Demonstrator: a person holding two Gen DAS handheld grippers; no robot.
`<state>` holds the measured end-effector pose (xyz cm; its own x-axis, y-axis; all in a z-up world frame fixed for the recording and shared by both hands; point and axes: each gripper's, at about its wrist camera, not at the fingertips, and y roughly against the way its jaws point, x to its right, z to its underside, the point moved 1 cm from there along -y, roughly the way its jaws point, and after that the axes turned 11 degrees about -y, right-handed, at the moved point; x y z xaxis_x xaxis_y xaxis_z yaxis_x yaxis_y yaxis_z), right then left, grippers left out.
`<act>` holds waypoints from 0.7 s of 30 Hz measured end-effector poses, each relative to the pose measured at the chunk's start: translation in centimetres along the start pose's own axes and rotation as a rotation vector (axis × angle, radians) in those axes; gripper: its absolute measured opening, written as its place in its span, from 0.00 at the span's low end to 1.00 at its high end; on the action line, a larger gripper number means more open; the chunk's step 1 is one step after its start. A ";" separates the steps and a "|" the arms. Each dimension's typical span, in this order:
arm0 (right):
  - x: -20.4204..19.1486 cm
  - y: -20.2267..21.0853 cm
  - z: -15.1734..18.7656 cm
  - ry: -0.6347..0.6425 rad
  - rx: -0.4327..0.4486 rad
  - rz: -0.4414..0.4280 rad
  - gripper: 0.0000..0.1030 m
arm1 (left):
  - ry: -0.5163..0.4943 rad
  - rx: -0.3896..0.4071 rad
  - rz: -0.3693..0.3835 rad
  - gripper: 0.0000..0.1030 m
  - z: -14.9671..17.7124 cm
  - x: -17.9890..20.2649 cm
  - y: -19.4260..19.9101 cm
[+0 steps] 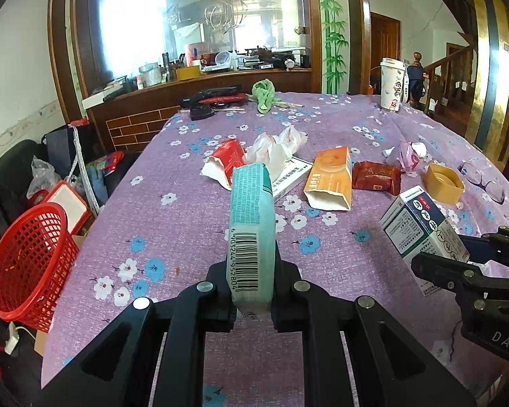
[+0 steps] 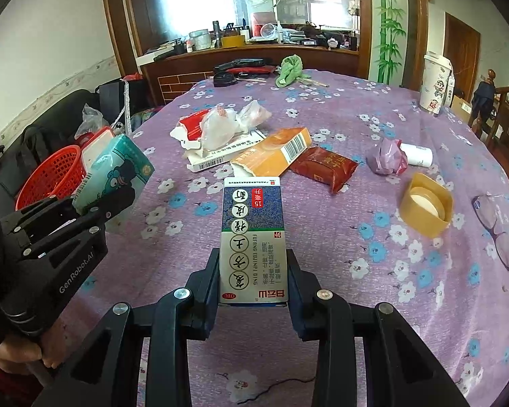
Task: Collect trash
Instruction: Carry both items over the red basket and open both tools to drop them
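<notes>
My left gripper (image 1: pixel 251 271) is shut on a teal tissue pack (image 1: pixel 251 224) and holds it above the purple flowered tablecloth (image 1: pixel 186 237); the pack also shows in the right wrist view (image 2: pixel 118 173). My right gripper (image 2: pixel 252 264) is shut on a blue-and-white medicine box (image 2: pixel 252 237), also seen in the left wrist view (image 1: pixel 424 230). A red mesh basket (image 1: pixel 30 264) stands off the table's left edge, below table level. On the table lie an orange box (image 1: pixel 331 179), a red wrapper (image 1: pixel 376 178), a crumpled plastic bag (image 1: pixel 278 146) and a red-and-white carton (image 1: pixel 224 161).
A yellow lid (image 1: pixel 442 183), glasses (image 2: pixel 498 230), a purple crumpled bag (image 2: pixel 387 156) and a white bottle (image 2: pixel 417 154) lie at the right. A paper cup (image 1: pixel 393 83), green cloth (image 1: pixel 264 95) and black items (image 1: pixel 213 100) sit at the far edge.
</notes>
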<state>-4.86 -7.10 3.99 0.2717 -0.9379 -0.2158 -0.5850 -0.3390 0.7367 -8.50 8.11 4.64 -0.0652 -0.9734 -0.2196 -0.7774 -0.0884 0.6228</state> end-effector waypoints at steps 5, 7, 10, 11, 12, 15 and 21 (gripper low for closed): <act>-0.1 -0.1 0.0 0.004 -0.003 0.004 0.36 | -0.001 0.003 -0.016 0.13 0.1 -0.2 0.1; -0.1 -0.1 0.0 0.004 -0.003 0.006 0.36 | 0.001 0.006 -0.022 0.13 0.2 -0.4 0.3; 0.0 -0.1 -0.1 0.002 -0.004 0.011 0.36 | 0.000 0.008 -0.031 0.13 0.2 -0.5 0.3; -0.1 -0.1 -0.1 0.002 -0.004 0.014 0.36 | 0.001 0.008 -0.032 0.13 0.2 -0.6 0.4; -0.1 -0.1 -0.1 0.003 -0.004 0.015 0.36 | 0.001 0.009 -0.034 0.13 0.2 -0.6 0.4; -0.3 0.0 -0.1 0.007 -0.004 0.017 0.36 | 0.003 0.013 -0.039 0.13 0.3 -0.7 0.5; -0.7 0.1 -0.1 0.016 -0.005 0.020 0.36 | 0.008 0.021 -0.046 0.13 0.4 -1.0 0.9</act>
<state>-5.09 -6.47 4.28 0.2722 -0.9431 -0.1910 -0.5867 -0.3200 0.7439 -9.42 9.13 5.10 -0.0243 -0.9702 -0.2412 -0.7922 -0.1285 0.5966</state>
